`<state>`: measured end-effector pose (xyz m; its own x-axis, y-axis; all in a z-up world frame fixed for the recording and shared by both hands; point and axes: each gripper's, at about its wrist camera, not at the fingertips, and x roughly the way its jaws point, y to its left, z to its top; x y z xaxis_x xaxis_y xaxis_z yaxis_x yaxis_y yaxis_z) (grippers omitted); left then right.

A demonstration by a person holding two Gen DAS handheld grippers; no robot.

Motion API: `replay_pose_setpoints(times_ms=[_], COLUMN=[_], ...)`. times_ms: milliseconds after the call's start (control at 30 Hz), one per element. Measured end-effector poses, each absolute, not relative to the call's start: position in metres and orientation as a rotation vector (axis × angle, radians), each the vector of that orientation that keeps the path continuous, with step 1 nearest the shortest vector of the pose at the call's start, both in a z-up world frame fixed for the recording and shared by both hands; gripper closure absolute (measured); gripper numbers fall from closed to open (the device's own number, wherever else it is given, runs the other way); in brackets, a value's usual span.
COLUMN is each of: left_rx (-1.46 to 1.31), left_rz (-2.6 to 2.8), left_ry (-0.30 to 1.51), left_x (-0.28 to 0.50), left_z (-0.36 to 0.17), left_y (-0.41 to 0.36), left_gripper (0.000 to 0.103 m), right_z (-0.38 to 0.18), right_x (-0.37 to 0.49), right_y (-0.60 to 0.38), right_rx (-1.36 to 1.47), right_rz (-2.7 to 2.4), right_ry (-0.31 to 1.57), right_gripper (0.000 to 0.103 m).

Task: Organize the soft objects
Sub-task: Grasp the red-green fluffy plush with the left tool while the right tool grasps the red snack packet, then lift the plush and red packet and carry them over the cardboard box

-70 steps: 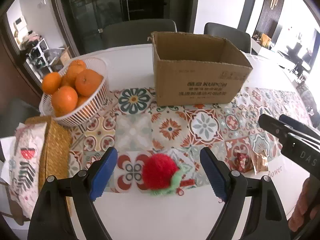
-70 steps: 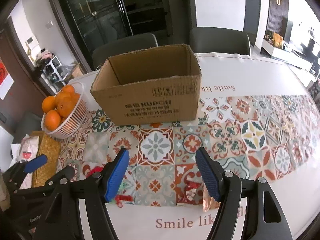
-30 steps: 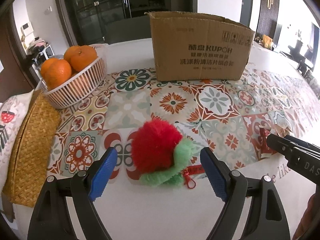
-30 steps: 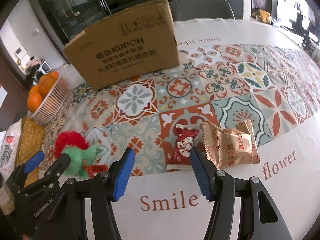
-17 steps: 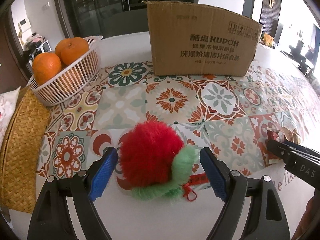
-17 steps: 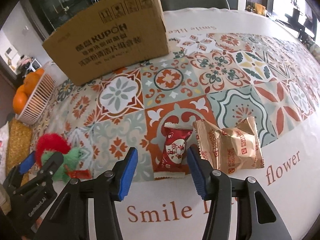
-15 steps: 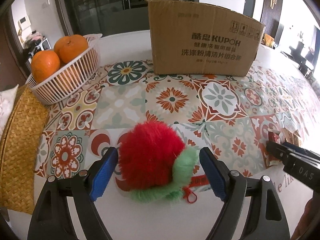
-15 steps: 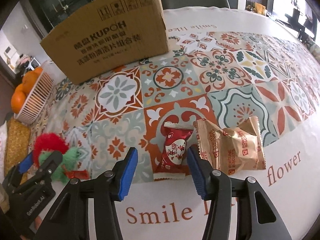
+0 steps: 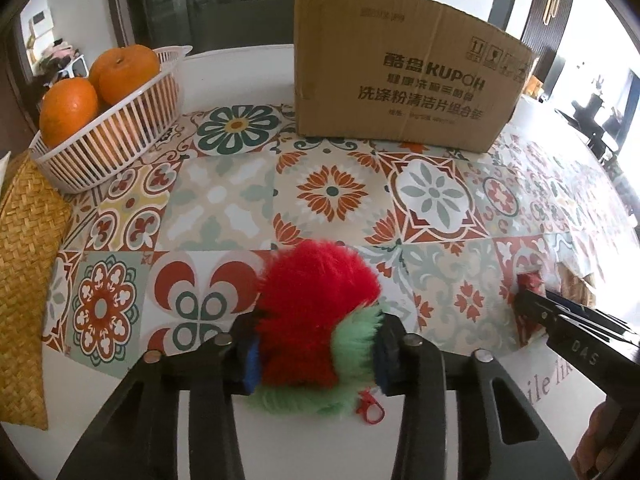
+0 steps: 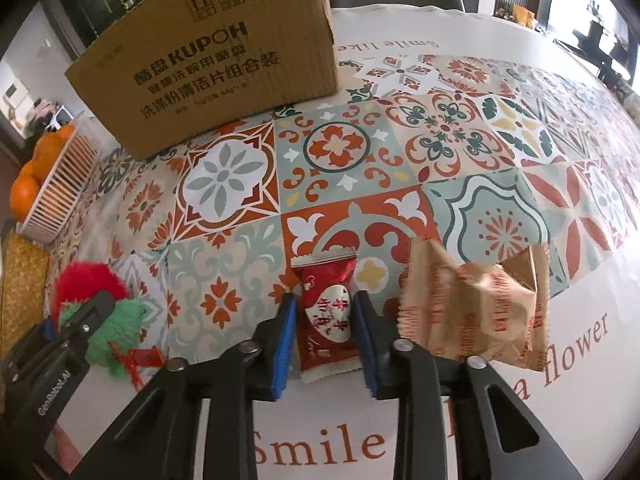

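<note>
The plush strawberry (image 9: 316,316) sits low centre in the left wrist view, clamped by your left gripper (image 9: 316,354). Your right gripper (image 10: 325,334) is narrowed around the red sachet (image 10: 328,320) on the worktop (image 10: 320,452); contact unclear. Fur compresses: it may slip during lift. The cardboard box (image 9: 404,80) stands beyond, on patterned cloth.

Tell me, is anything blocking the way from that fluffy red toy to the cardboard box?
Nothing visible does. The left gripper is shut on the red and green plush toy, and only bare patterned tablecloth lies between it and the cardboard box.
</note>
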<state>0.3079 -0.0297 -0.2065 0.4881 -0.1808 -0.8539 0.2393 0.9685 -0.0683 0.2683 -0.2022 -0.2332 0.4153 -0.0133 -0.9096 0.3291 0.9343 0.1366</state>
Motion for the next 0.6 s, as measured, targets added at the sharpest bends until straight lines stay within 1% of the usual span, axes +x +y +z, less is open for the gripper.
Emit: replay_pose_setpoints(times_ms=[333,433,500,600], left_rx=[0.034,0.023,0.022,0.015], left_rz=[-0.334,-0.356,-0.366,-0.383], left_ry=[1.017,1.010,1.000,0.986], left_x=[0.296,0.293,0.290,0.288], left_z=[-0.190,-0.183,-0.177,-0.170], left_y=[-0.024,-0.021,-0.019,-0.017], left_gripper=[0.076,0.082,0.096,0.098], right_z=[-0.217,-0.205,-0.198,-0.187], right_x=[0.262,0.259,0.257,0.253], right_y=[-0.197,-0.194,-0.193,-0.191], right_rx=[0.328,0.330,0.331,0.334], right_rz=[-0.154,-0.132,-0.118,-0.099], right_ry=[1.114,1.093,1.079,1.059], right_gripper=[0.078,0.078,0.078,0.078])
